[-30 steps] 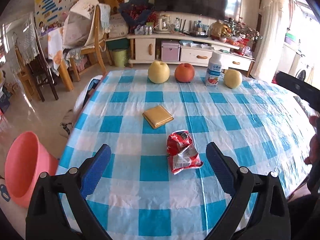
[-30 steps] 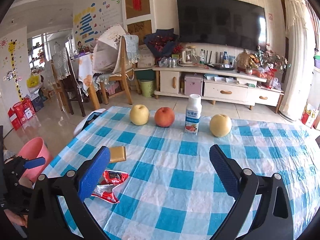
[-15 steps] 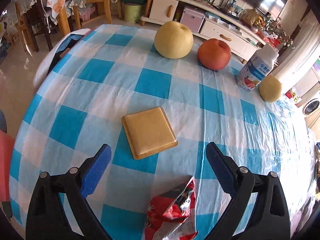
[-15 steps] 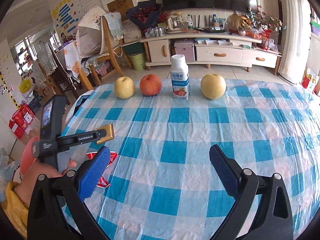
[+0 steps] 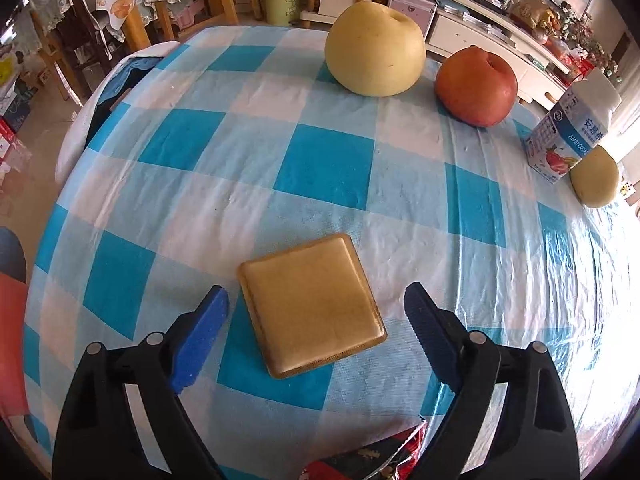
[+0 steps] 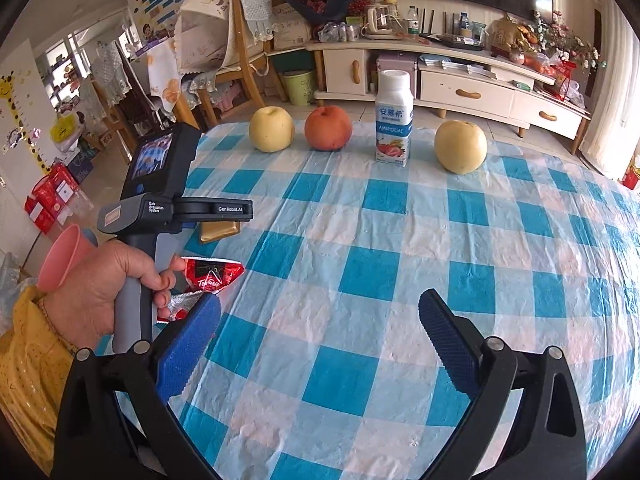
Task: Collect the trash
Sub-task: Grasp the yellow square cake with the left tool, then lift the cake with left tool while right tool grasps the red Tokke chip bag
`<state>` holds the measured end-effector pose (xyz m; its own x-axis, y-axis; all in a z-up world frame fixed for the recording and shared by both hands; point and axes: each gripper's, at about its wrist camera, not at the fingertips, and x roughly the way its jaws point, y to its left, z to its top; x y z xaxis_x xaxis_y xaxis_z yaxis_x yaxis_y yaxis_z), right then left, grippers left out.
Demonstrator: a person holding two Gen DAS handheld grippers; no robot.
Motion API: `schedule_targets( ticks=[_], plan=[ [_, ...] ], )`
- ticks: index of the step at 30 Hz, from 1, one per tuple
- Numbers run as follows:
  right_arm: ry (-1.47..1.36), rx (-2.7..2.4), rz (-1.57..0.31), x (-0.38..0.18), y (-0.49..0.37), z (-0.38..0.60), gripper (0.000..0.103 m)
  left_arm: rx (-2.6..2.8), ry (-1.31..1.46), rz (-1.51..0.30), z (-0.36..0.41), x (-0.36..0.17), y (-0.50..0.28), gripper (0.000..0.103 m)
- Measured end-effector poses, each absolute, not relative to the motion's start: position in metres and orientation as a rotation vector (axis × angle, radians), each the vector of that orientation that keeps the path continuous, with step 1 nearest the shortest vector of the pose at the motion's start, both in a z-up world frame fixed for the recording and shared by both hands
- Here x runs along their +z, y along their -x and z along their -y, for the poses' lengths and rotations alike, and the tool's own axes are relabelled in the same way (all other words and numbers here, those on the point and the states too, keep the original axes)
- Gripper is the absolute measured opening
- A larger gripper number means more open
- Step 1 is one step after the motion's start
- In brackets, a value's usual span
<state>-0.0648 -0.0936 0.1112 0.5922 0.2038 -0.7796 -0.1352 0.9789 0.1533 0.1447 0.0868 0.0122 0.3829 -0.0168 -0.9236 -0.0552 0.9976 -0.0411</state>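
A flat gold square packet (image 5: 312, 304) lies on the blue-and-white checked tablecloth (image 5: 328, 168). My left gripper (image 5: 314, 292) points steeply down over it, one blue pad on each side. Its jaws are closing, with a gap left between each pad and the packet. A crumpled red snack wrapper (image 5: 372, 456) lies just behind the left gripper, near the table's edge. In the right wrist view the wrapper (image 6: 212, 276) sits beside the hand (image 6: 100, 280) that holds the left gripper, and the gold packet (image 6: 220, 230) shows under it. My right gripper (image 6: 320, 300) hovers open over bare cloth with nothing between its fingers.
Along the table's far side stand a yellow pear (image 6: 272, 128), a red apple (image 6: 328, 128), a white yogurt bottle (image 6: 394, 118) and a second pear (image 6: 460, 152). A pink bin (image 6: 64, 256) stands on the floor off the table's left edge.
The left gripper has moved forward and down, past the red wrapper, until the gold packet lies between its pads, which have come closer together. The right gripper has dipped slightly.
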Motion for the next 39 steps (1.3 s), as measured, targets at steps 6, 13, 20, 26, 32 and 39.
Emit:
schedule_targets(
  ticks=[6,13,20,26,32,39],
  plan=[
    [-0.021,0.228,-0.931,0.106,0.065,0.075,0.098,0.044,0.012,-1.133,-0.087,0.016,-0.14,0.066],
    [-0.013,0.248,-0.974,0.092,0.06,0.066,0.098,-0.005,0.06,-1.096,-0.095,0.018,-0.13,0.063],
    [-0.093,0.315,-1.028,0.076,0.057,0.053,0.098,-0.037,0.188,-1.004,-0.12,0.031,-0.106,0.063],
    [-0.183,0.362,-1.066,0.064,0.055,0.038,0.098,-0.035,0.276,-0.902,-0.147,0.055,-0.072,0.063],
    [-0.314,0.394,-1.091,0.054,0.048,0.033,0.076,-0.012,0.318,-0.842,-0.175,0.059,-0.039,0.063],
    [-0.312,0.395,-1.108,0.039,0.037,0.011,0.074,0.016,0.365,-0.79,-0.208,0.055,-0.013,0.063]
  ],
)
